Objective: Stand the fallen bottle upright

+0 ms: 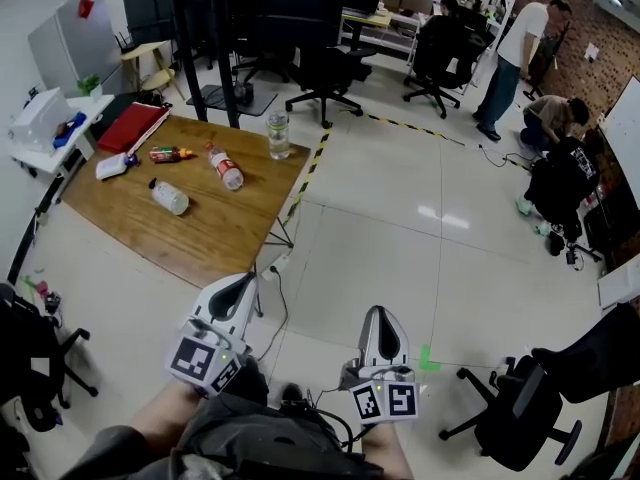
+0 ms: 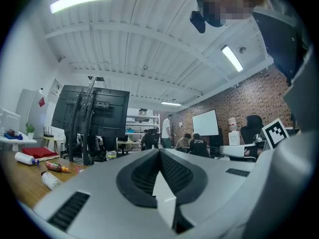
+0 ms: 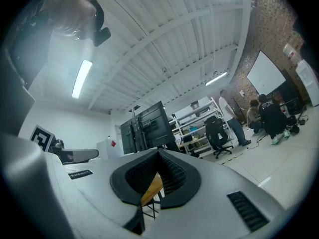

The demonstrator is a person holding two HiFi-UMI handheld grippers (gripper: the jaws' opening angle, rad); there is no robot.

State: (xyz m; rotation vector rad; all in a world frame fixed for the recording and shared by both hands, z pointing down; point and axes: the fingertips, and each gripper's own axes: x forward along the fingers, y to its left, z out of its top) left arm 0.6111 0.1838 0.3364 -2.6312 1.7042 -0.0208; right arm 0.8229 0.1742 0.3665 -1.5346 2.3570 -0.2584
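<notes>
You are holding both grippers low over the floor, well short of the tabletop (image 1: pixel 215 233), both pointing roughly level toward it. The left gripper (image 1: pixel 243 286) is showing its fingers clenched tip to tip with nothing between them, and the right gripper (image 1: pixel 380 318) is likewise clenched and empty. Take the upright bottle (image 1: pixel 278 133), near a corner of the tabletop, as your mark. The red-capped fallen bottle (image 1: pixel 226 167) is lying near it, further in over the wood. The clear fallen bottle (image 1: pixel 170 197) is lying further out in the same direction and a little closer to you. A small orange bottle (image 1: pixel 172 154) is also lying down, beyond the red-capped one as seen from the upright bottle. The task is not saying which of these it means. The red-capped and clear bottles are lying on much the same slant, necks pointing away from you and away from the upright bottle, bases toward you. Your left gripper is sitting nearer the upright bottle and its neighbours than your right, which is hanging well off to the other side. So the left looks like the one to send. It is facing these bottles nearly end-on, so it will likely need its fingers released and a turn to come across the body.
</notes>
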